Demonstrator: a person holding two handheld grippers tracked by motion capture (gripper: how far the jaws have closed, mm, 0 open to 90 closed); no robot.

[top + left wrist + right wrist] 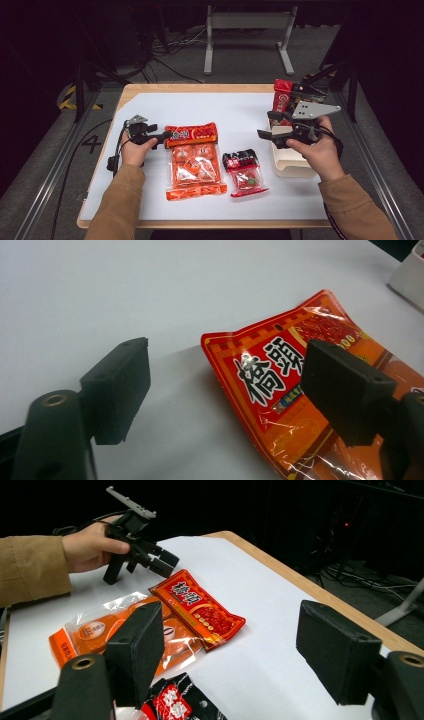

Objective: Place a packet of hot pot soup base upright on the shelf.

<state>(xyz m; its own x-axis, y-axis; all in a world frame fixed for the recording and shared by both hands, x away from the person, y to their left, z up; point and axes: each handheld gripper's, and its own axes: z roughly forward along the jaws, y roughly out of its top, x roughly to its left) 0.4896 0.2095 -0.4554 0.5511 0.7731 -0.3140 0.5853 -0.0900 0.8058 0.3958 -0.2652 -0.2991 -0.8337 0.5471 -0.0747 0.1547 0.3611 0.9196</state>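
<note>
A large orange snack bag [194, 162] with a red top band lies flat mid-table. My left gripper [162, 137] is at its upper left corner. In the left gripper view the jaws [225, 385] stand open astride that corner of the bag [295, 390]: one pad is over the printed band, the other over bare table, and neither presses on it. My right gripper [265, 125] hovers open above the table's right side with nothing between its jaws [235, 650]. From there I see the bag [195, 605] and the left gripper [162, 562] beyond it.
A small red and black pouch [245, 172] lies right of the big bag. A white bin [290, 160] stands at the right, under my right hand, with a red packet [282, 100] upright behind it. The white table top [220, 107] is bare at the back.
</note>
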